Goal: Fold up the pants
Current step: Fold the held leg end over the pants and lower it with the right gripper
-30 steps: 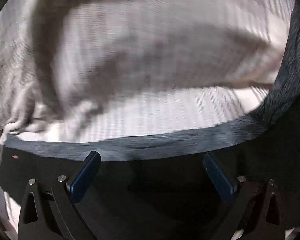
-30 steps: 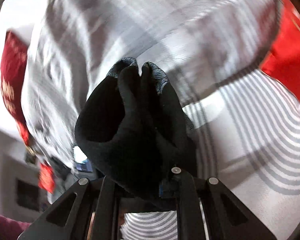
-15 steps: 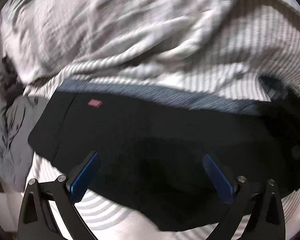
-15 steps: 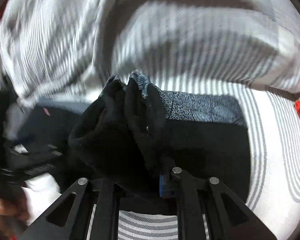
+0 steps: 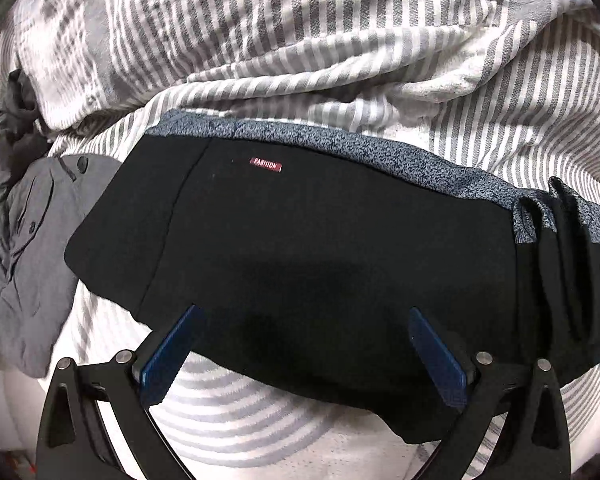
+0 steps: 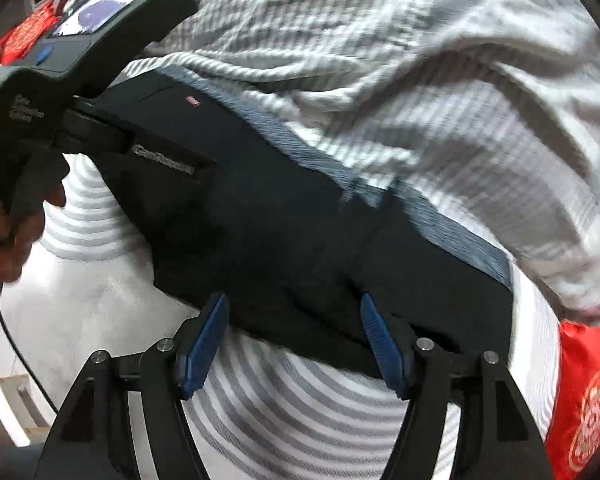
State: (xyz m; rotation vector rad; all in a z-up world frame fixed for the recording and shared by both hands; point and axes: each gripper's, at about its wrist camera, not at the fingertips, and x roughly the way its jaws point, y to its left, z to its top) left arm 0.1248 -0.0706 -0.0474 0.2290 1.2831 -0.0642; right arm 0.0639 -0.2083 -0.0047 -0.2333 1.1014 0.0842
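Black pants [image 5: 320, 248] with a blue-grey speckled waistband [image 5: 380, 152] and a small red label [image 5: 266, 165] lie folded flat on striped bedding. My left gripper [image 5: 304, 356] is open, its blue pads just over the near edge of the pants, holding nothing. My right gripper [image 6: 294, 340] is open and empty at the near edge of the same pants [image 6: 300, 232]. The left gripper's body and the hand holding it show in the right wrist view [image 6: 60, 92], over the left end of the pants.
A rumpled grey-and-white striped blanket [image 5: 300, 40] is heaped just behind the pants. A grey garment [image 5: 24, 240] lies at the left. A red printed bag [image 6: 588, 392] sits at the right edge of the bed.
My right gripper let go of the bunched black fabric and now stands open. The pants now lie flat. Both grippers have drawn back toward the near edge.
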